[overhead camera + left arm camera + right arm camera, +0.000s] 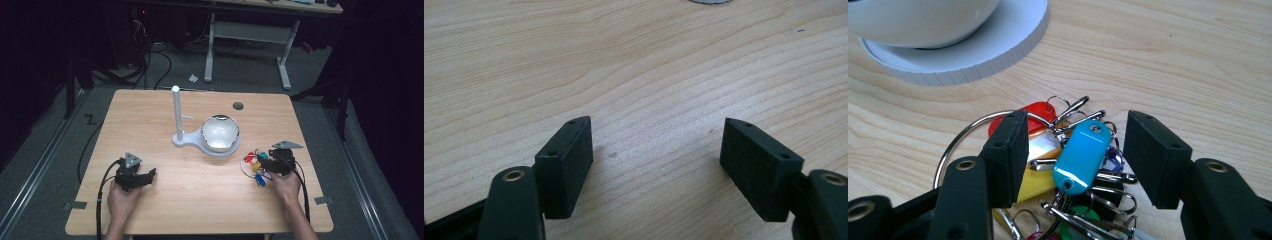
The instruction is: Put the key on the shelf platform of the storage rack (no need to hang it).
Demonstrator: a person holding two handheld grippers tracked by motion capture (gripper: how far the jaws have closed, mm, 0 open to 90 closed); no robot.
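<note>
A bunch of coloured key tags on a large metal ring (253, 165) lies on the wooden table (200, 200) at the right. My right gripper (264, 163) stands open over it; in the right gripper view its jaws flank a light blue tag (1082, 156), with red (1037, 113) and yellow (1038, 167) tags and several small rings beneath. My left gripper (148, 175) rests open at the left of the table, and its pads (566, 160) have only bare wood between them. A white stand with an upright post (176, 112) and a round base holds a white bowl (220, 132) at the table's middle.
A small dark round hole (238, 106) sits near the table's far edge. Cables trail from both grippers toward the near edge. Beyond the table are a desk frame and cables on the floor.
</note>
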